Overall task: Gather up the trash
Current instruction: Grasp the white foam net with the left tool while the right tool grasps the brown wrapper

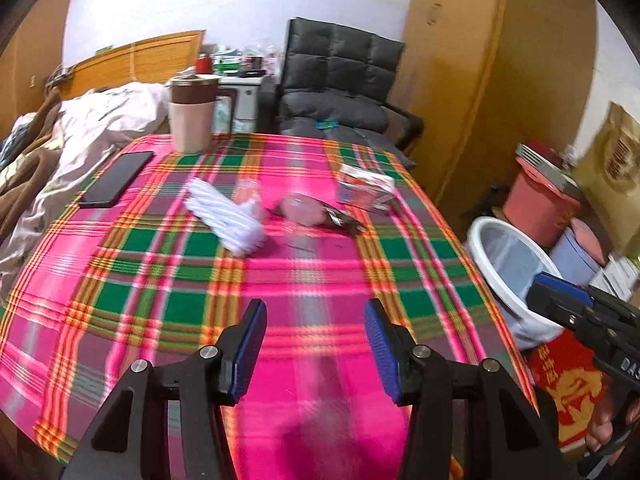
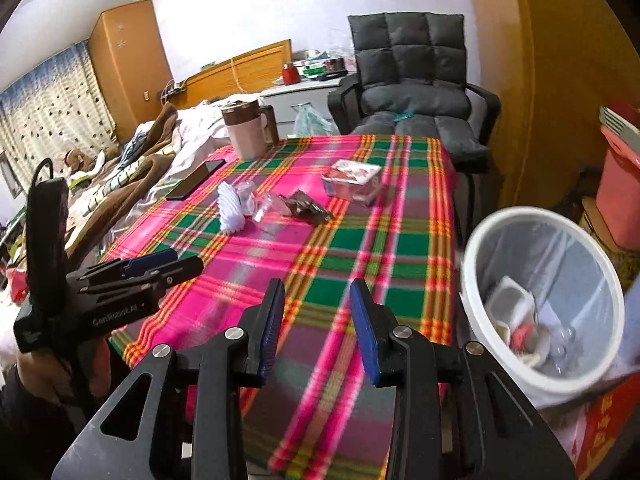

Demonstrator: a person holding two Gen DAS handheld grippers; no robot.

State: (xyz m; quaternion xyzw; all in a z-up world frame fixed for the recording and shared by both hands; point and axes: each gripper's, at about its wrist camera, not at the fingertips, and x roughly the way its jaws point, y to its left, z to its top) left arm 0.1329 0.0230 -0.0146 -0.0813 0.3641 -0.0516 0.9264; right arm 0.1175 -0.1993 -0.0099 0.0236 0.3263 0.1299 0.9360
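Left claw (image 1: 316,344) apart, nothing between pads, over near edge of plaid tabletop (image 1: 180,300). Right claw (image 2: 316,328) apart, also holding nothing, over tabletop near its right edge. Trash mid-tabletop: white crumpled paper (image 1: 228,216), clear plastic wrap (image 1: 296,210) touching dark wrapper (image 1: 340,220), small box (image 1: 366,188) at 1 o'clock. White bin (image 2: 540,300) at 3 o'clock beside tabletop, some trash inside. Phone (image 1: 116,180), jug (image 1: 192,116) at 11 o'clock.

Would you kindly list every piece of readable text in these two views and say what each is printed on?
"GenROBOT.AI": side of the left gripper.
"DAS", cut off: body of the right gripper.
Gold characters on the red bag: too blurred.
Print on the dark wrapper: too small.
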